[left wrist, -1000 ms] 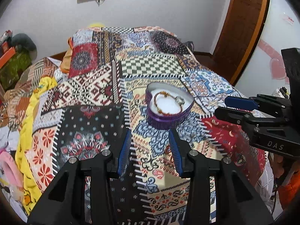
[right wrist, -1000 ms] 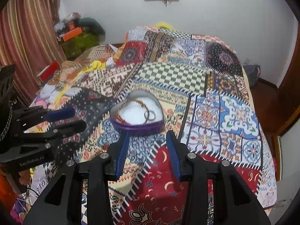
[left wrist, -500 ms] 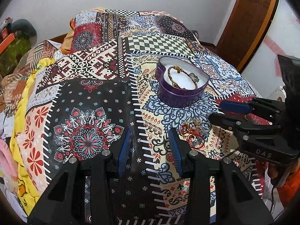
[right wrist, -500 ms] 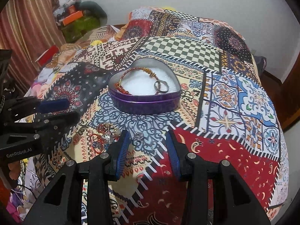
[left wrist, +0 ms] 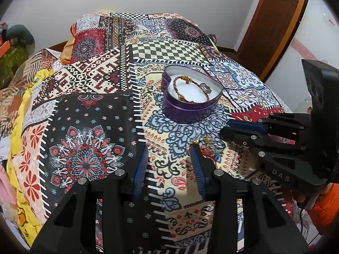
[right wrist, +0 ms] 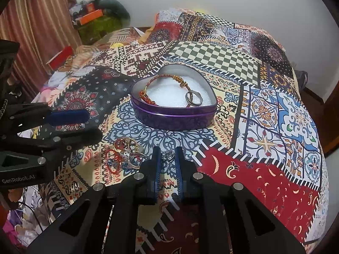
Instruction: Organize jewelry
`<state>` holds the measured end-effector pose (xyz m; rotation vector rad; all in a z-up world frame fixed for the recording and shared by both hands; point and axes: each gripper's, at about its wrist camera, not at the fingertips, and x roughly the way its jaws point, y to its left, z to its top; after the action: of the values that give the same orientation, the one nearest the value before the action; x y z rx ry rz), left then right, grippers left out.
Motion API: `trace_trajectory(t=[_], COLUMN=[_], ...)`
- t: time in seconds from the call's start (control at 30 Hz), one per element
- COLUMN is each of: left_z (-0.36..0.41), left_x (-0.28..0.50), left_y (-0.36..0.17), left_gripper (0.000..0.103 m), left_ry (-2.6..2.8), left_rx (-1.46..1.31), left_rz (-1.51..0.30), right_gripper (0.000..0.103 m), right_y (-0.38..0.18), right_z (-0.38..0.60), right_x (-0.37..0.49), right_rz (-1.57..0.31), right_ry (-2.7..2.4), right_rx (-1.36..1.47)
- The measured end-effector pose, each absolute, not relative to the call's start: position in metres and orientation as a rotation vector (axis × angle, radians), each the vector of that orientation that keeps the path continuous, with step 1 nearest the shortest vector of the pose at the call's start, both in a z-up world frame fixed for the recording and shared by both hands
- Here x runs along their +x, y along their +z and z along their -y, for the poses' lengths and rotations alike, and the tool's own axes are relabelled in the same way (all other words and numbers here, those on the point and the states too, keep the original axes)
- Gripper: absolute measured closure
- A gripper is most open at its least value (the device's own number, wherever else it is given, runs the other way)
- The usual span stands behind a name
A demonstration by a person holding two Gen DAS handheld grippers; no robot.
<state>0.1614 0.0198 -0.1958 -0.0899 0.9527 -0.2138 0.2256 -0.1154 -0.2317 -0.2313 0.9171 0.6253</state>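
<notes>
The patchwork bedspread (right wrist: 250,110) covers the whole bed and carries everything here. Near its middle sits the purple heart-shaped tin (right wrist: 173,114), open, with a white lining. Inside it already lie a beaded bracelet (right wrist: 161,84), curled along the edge from about 8 o'clock round to 1 o'clock, and a metal ring (right wrist: 193,98) at about 4 o'clock. So I'd say 2 pieces are put away.

What's left is on the bedspread on the near side of the tin, at about 7 o'clock from it: a tangle of loose jewelry (right wrist: 125,154), gold hoops and red beaded loops, how many pieces I can't tell. Just beside that heap, at its 3 o'clock, lies a small silver piece (right wrist: 168,155), too small to name for certain.

The right tongs (right wrist: 167,160) are narrowed around that silver piece, their blue pads either side of it; whether they have actually pinched it I cannot tell. The left tongs (left wrist: 168,163) are wide open and empty, held low over the bedspread at about 9 o'clock from the heap.

My guess is the job is somewhere short of half done: the silver piece looks next for the tin, then the tangle has to be picked apart.
</notes>
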Motion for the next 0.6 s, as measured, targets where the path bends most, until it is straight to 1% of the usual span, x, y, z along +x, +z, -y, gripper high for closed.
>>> trace_trajectory(t=[0.3, 0.53, 0.57, 0.6], left_z=[0.002, 0.008, 0.006, 0.004], left_x=[0.153, 0.155, 0.156, 0.158], left_y=[-0.201, -0.204, -0.205, -0.205], left_gripper=[0.062, 0.062, 0.063, 0.067], left_ry=[-0.267, -0.258, -0.25, -0.247], left_rx=[-0.066, -0.057, -0.071, -0.084], left_rz=[-0.987, -0.977, -0.973, -0.973], right_gripper=[0.091, 0.091, 0.091, 0.091], right_y=[-0.215, -0.212, -0.212, -0.212], right_z=[0.133, 0.144, 0.146, 0.146], right_x=[0.221, 0.218, 0.218, 0.217], right_rz=[-0.871, -0.866, -0.866, -0.866], right_ry=[0.598, 0.576, 0.573, 0.572], right_rx=[-0.186, -0.169, -0.167, -0.167])
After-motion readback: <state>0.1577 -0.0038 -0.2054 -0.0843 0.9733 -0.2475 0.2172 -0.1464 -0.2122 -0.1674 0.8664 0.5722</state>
